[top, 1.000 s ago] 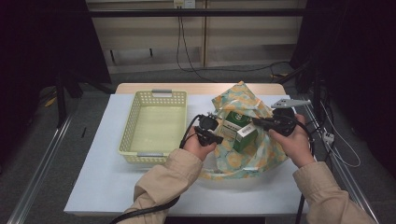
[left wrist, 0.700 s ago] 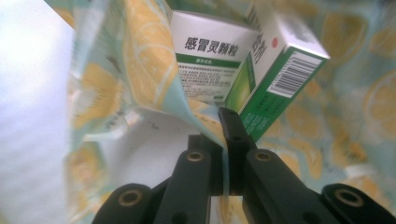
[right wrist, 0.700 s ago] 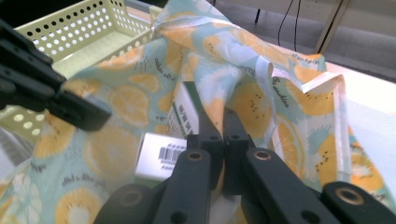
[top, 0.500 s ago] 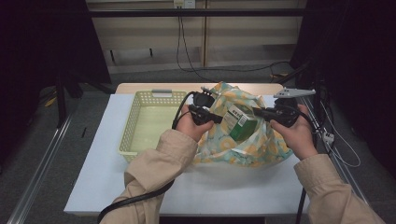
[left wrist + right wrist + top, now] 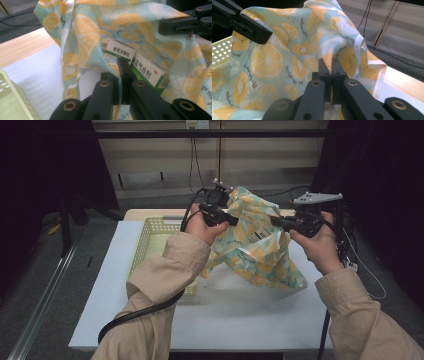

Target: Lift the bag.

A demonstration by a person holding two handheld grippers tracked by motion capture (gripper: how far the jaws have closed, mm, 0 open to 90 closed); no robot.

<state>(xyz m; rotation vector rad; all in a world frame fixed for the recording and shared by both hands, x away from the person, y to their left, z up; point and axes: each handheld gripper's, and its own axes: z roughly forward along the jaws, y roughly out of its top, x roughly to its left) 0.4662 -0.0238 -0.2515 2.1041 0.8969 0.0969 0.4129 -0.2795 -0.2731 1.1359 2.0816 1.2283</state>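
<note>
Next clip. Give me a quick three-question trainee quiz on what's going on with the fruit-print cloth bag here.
1. True or false: both grippers are shut on the lemon-print cloth bag.
2. What shows inside the bag in the left gripper view? A) green-and-white boxes B) bottles C) fruit
3. Where does the yellow-green basket stand relative to the bag in the high view?

Key:
1. True: left gripper and right gripper each pinch the fabric.
2. A, the boxes.
3. To its left, on the white table.

A pale green perforated basket (image 5: 150, 245) stands on the left of the white table top (image 5: 240, 320). A bare wooden strip (image 5: 137, 213) edges the table's far side, with cables (image 5: 192, 165) hanging beyond.
</note>
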